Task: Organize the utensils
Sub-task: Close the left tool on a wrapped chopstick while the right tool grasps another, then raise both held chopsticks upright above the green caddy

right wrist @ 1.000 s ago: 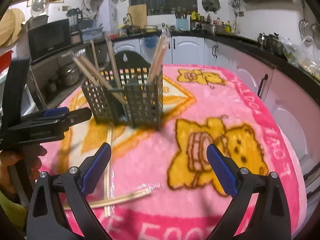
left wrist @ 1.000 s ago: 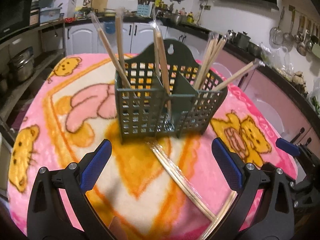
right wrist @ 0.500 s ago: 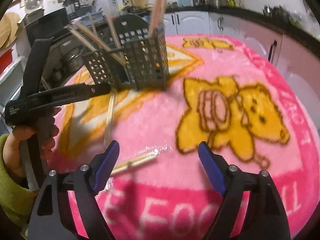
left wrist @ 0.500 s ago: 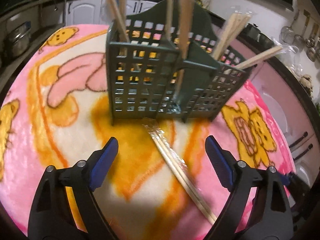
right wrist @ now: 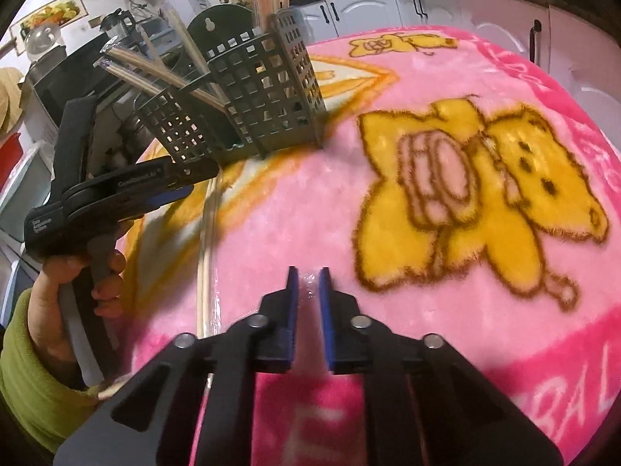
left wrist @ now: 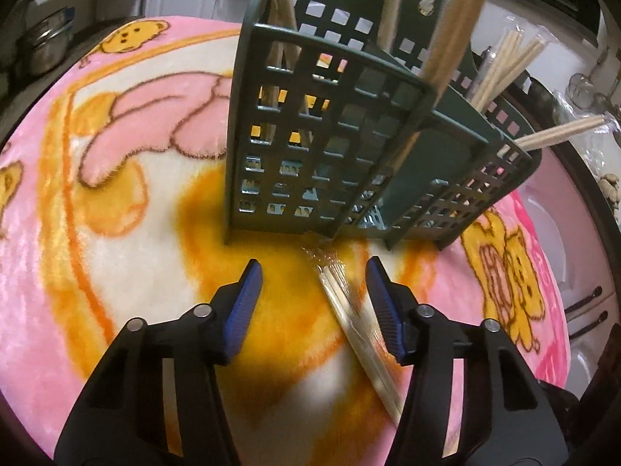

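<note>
A dark green lattice utensil holder [left wrist: 349, 147] stands on the pink blanket with several wrapped chopstick pairs sticking out of it. It also shows in the right wrist view [right wrist: 252, 97]. My left gripper [left wrist: 312, 295] is open, low over the blanket, its fingers either side of a wrapped chopstick pair [left wrist: 357, 326] lying in front of the holder. The same pair shows in the right wrist view [right wrist: 207, 240]. My right gripper [right wrist: 308, 283] has its jaws nearly shut around the clear wrapper tip of another chopstick pair [right wrist: 309, 277]; the sticks themselves are hidden under the fingers.
The pink cartoon blanket [right wrist: 446, 178] covers the round table. The left gripper and the hand holding it [right wrist: 112, 194] show at the left of the right wrist view. Kitchen counters, cabinets and pots [left wrist: 46, 42] ring the table.
My left gripper moved down and closer to the holder, narrowing around the lying pair. My right gripper dropped over the other pair and its jaws closed from wide open to nearly shut.
</note>
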The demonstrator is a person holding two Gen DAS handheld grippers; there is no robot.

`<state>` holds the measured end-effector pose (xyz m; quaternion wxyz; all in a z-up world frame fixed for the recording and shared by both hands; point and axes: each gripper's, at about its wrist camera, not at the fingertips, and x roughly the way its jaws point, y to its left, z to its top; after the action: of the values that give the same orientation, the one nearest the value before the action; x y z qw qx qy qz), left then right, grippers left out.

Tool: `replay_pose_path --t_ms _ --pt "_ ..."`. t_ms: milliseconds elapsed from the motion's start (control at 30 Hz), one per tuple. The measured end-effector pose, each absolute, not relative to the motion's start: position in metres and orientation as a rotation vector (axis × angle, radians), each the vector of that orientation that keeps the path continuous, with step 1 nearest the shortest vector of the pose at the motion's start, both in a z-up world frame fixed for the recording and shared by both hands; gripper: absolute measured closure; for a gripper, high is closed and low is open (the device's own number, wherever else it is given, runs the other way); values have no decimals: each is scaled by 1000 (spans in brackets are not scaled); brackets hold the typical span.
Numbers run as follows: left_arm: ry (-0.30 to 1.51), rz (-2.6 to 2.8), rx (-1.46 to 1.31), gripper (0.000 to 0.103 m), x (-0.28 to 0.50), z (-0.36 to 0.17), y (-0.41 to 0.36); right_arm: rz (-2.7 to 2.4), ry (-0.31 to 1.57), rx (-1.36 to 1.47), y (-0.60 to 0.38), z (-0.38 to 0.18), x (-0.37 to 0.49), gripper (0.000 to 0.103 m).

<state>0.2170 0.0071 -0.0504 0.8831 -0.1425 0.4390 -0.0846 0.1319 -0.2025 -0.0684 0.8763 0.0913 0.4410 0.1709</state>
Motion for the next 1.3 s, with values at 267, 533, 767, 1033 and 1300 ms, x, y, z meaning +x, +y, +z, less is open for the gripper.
replay_pose_path --t_ms 267,533,767,1033,1300 --pt "920 -147 -326 71 227 -54 6 370 858 184 -205 -53 138 98" --pt "924 -132 -324 98 231 -59 14 391 790 151 -205 -27 149 98" --pt "910 -178 -333 103 227 -50 20 403 723 111 -200 0 160 98" --pt "791 -250 -292 103 206 -2 10 453 618 64 -192 38 163 99" --pt "659 -305 -229 103 192 59 -5 479 536 8 -178 69 162 99"
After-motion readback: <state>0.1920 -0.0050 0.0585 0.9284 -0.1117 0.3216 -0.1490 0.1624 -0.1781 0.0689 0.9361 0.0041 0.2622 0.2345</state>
